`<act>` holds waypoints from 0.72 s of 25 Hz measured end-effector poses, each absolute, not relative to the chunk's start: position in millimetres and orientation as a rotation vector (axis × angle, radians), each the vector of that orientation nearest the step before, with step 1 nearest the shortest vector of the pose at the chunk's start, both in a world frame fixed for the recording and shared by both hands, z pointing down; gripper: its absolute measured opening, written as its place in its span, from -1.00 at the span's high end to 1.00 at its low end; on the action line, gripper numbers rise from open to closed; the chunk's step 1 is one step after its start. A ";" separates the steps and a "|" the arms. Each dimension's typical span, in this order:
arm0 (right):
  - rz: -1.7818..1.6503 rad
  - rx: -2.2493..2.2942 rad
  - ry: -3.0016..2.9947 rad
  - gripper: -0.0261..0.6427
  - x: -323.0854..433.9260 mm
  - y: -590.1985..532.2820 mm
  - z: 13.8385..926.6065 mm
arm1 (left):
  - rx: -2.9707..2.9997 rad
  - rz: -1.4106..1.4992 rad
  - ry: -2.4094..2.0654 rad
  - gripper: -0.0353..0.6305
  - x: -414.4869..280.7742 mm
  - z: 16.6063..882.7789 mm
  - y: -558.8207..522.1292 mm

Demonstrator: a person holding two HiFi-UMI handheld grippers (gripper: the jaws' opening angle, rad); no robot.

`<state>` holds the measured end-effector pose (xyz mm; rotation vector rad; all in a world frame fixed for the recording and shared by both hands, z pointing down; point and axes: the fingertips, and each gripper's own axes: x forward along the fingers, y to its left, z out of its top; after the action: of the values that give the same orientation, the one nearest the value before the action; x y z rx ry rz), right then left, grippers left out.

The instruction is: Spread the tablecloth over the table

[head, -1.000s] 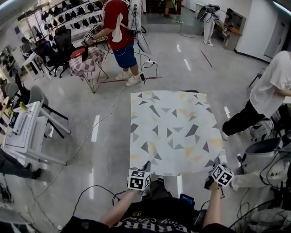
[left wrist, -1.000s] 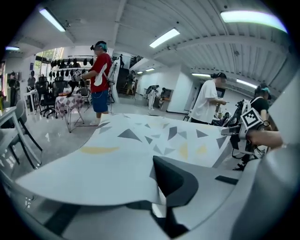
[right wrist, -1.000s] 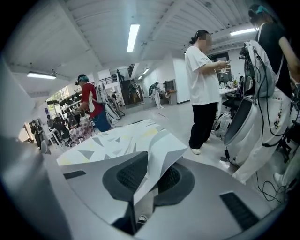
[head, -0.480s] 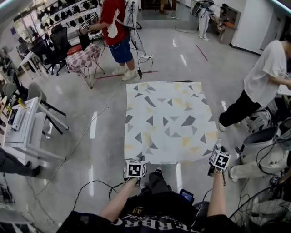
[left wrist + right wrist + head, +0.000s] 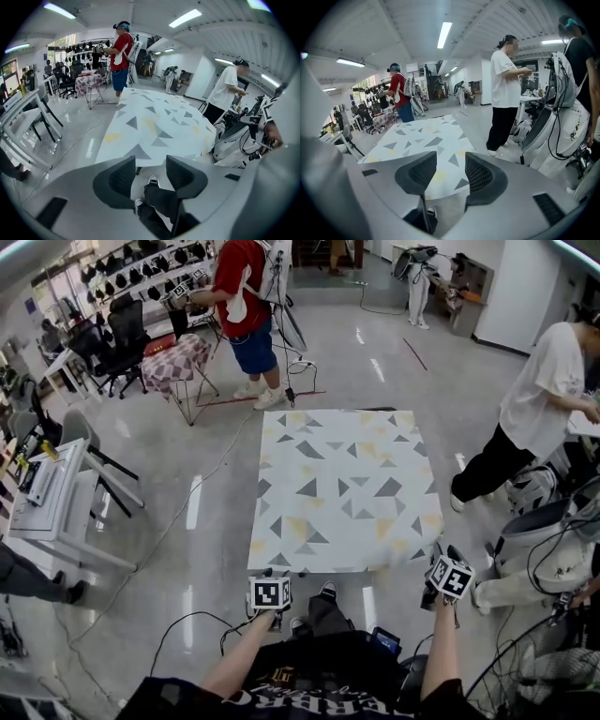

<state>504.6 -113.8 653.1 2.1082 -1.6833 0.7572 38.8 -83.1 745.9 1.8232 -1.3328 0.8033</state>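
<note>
Your left gripper (image 5: 151, 163) sits nearest you by the cloth's near left corner. Its jaws have just been opening and now stand wide, with nothing between them but a view down to your own shoe (image 5: 152, 180) on the floor. Your right gripper (image 5: 450, 157) is at the near right corner. Its jaws have also just been opening, and they stand wide and empty too. Just ahead of both, clear of the pads, the tablecloth (image 5: 342, 488) lies flat and smooth, white with grey and yellow triangles, its near edge hanging straight. The table (image 5: 377, 409) shows only as a dark strip past the cloth's far edge. To your right a person in a white shirt (image 5: 548, 381) stands bent forward beside the table. Far off on the left a person in a red shirt (image 5: 246, 287) stands at a small folding table with a checked cloth (image 5: 178, 357).
</note>
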 end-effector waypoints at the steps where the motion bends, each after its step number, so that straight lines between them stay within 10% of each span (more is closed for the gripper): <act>1: 0.757 2.095 -1.709 0.32 497.8 -114.2 651.4 | 1.833 0.798 -1.341 0.29 36.7 742.9 -82.9; 18: 0.712 1.819 -2.220 0.35 347.9 -102.0 558.4 | 2.418 0.591 -1.155 0.30 94.0 604.7 -84.4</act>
<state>347.9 -102.0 558.4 1.8186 -2.2204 0.7119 94.0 -84.4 604.7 2.4183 -1.1551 0.5912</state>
